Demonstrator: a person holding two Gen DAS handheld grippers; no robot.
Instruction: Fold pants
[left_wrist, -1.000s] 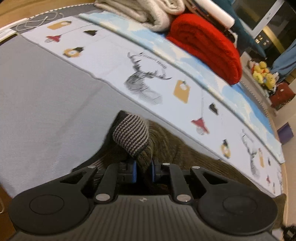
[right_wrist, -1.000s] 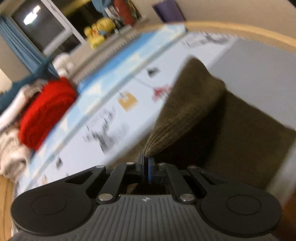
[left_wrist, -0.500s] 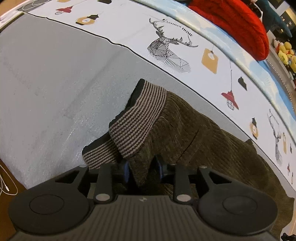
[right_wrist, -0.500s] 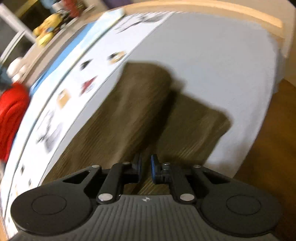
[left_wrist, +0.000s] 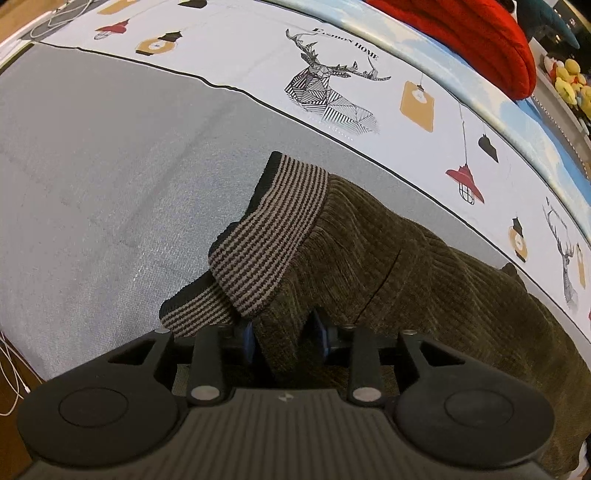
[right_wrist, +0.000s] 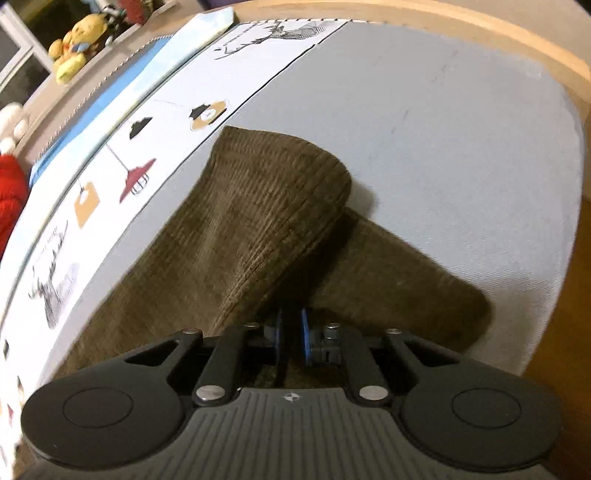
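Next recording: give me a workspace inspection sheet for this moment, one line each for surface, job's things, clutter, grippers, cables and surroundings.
Surface: grey sheet with a printed deer-and-lantern strip along its far side.
Job's things: brown corduroy pants, striped waistband turned over; one leg folded across the other.
Clutter: red blanket beyond the strip.
Grippers: left gripper open, cloth between its fingers; right gripper slightly open.
Cables: white cables at left edge.
Surroundings: yellow plush toys on a ledge.

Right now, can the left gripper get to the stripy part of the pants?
Probably yes. The left gripper is open around the brown cloth, and the stripy waistband lies just ahead with nothing between them.
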